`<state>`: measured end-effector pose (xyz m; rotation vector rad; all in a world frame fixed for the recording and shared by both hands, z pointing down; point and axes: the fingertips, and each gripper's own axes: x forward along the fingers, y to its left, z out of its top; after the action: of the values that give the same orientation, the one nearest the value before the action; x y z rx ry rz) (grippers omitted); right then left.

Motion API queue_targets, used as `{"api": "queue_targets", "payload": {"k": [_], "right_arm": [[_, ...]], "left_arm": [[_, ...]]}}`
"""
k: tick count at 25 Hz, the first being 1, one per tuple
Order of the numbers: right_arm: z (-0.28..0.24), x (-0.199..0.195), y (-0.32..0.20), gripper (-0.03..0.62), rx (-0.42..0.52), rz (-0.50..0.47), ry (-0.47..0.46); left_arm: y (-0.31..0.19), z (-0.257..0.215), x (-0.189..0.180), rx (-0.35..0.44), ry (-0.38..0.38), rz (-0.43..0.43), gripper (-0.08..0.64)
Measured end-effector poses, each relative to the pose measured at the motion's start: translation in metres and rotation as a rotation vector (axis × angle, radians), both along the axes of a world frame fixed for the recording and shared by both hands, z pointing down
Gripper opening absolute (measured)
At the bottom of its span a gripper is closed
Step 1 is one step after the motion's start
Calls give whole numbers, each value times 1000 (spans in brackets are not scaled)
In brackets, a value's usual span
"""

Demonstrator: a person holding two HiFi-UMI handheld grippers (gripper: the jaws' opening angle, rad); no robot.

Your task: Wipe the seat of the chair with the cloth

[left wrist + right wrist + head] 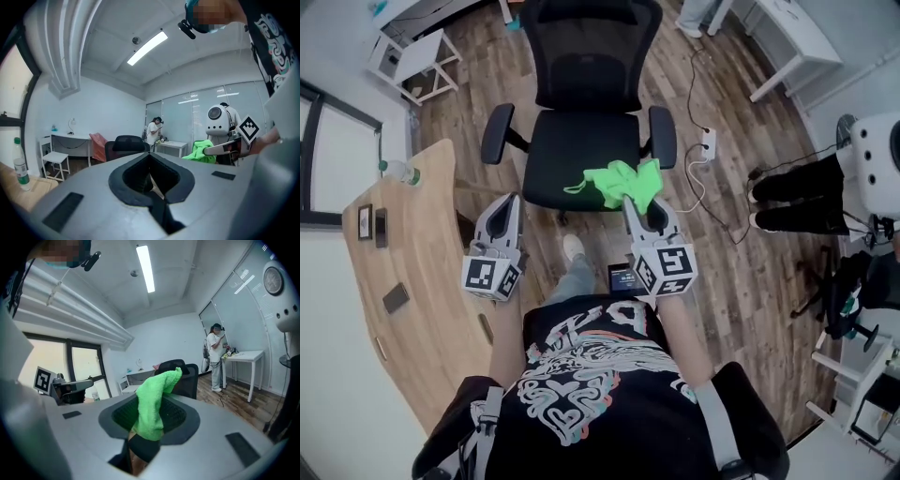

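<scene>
A black office chair (581, 141) stands in front of me, and its seat (572, 164) is bare. My right gripper (635, 204) is shut on a bright green cloth (623, 181), which hangs over the seat's front right corner. In the right gripper view the cloth (154, 404) sticks up from between the shut jaws of the gripper (145, 439), with the chair (180, 370) behind it. My left gripper (508, 202) hovers left of the seat's front edge, shut and holding nothing. The left gripper view shows its jaws pressed together, the chair (126, 143) far off and the cloth (201, 150) to the right.
A wooden desk (422, 309) curves along my left, with a water bottle (398, 171) and a phone (395, 297) on it. A power strip and cables (707, 142) lie on the floor right of the chair. A white robot (877, 159) stands at the right. A person (216, 355) stands by a far white table.
</scene>
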<state>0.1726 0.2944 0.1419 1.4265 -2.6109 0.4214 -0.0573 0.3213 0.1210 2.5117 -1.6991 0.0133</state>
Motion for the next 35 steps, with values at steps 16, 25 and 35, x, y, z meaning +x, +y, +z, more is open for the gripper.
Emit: {"api": "queue_targets", "payload": {"k": [16, 25, 35], "right_arm": [[12, -79, -147, 115, -14, 44, 66], [38, -77, -214, 115, -60, -12, 80], [62, -68, -277, 115, -83, -49, 64]], "left_arm": [[-157, 36, -68, -58, 6, 88, 2], [-225, 40, -66, -79, -8, 50, 2], [-282, 64, -42, -128, -31, 63, 2]]}}
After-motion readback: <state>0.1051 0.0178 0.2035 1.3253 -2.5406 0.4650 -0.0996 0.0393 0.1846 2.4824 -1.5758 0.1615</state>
